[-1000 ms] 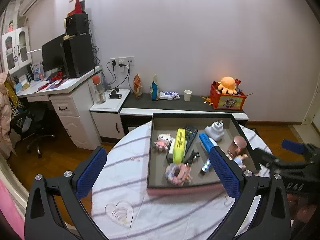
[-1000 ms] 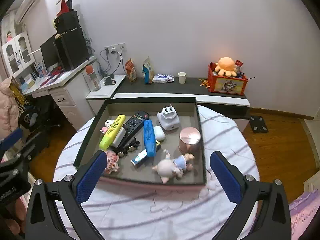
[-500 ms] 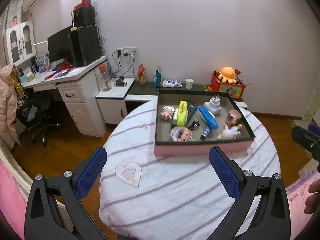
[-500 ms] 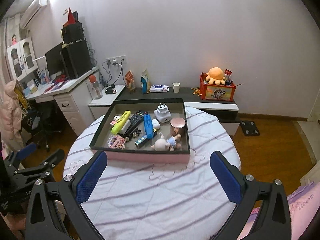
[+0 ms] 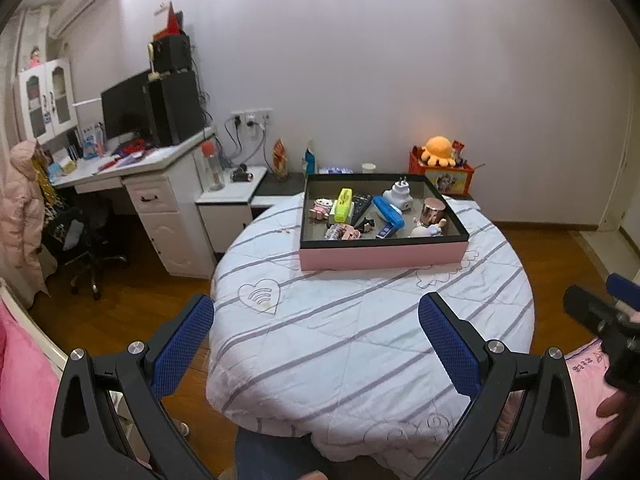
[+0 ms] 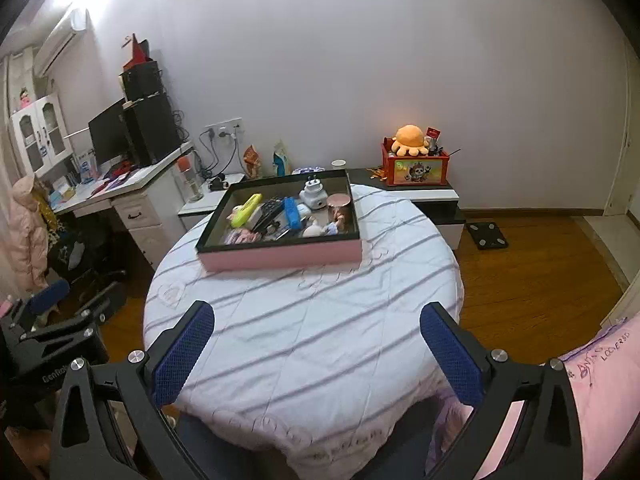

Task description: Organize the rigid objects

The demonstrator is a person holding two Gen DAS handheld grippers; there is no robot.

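Note:
A pink box with a black rim [image 5: 383, 255] [image 6: 280, 257] stands at the far side of the round table [image 5: 372, 344] [image 6: 304, 328]. Inside lie several small items: a yellow highlighter [image 5: 343, 204] [image 6: 246, 210], a black remote [image 6: 268, 212], a blue case [image 5: 388, 210] [image 6: 291, 213], a white plug adapter [image 5: 398, 196] [image 6: 314, 196], a copper jar [image 5: 432, 209] [image 6: 340, 202] and small dolls [image 5: 430, 230]. My left gripper [image 5: 316, 334] is open and empty, well back over the table's near side. Open and empty too, my right gripper [image 6: 316, 334] hangs over the near edge.
A white desk [image 5: 132, 168] with a monitor and speakers stands to the left, with an office chair [image 5: 86, 236] beside it. A low dark shelf [image 6: 416, 188] behind the table carries an orange toy box. Wooden floor [image 6: 532, 264] lies to the right. Pink fabric [image 6: 600, 400] is near me.
Both grippers have pulled back and up from the box; it now looks small and far across the table. Both stay open and empty.

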